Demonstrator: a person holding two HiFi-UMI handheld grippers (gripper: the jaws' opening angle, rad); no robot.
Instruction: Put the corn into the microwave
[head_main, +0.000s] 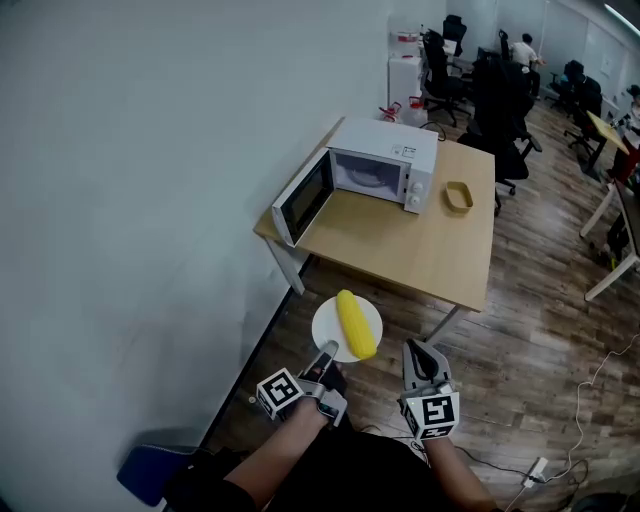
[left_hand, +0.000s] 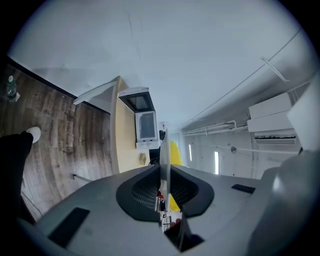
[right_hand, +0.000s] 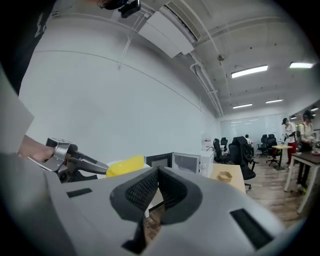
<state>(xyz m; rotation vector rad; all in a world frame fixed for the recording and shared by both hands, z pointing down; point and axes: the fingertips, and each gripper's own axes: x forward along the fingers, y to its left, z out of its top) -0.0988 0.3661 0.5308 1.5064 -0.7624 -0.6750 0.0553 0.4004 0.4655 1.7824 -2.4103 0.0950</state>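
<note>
The left gripper (head_main: 328, 353) is clamped on the rim of a white plate (head_main: 324, 318), which carries 1 yellow corn (head_main: 356, 323) above the floor. The right gripper (head_main: 418, 352) beside it is closed and empty. The microwave (head_main: 375, 168) stands open on the table (head_main: 400, 238) ahead.

I count 1 corn (head_main: 357, 324), 1 plate (head_main: 325, 326), 1 microwave (head_main: 385, 160), 1 yellow dish (head_main: 459, 196) and 1 table (head_main: 400, 245).
</note>
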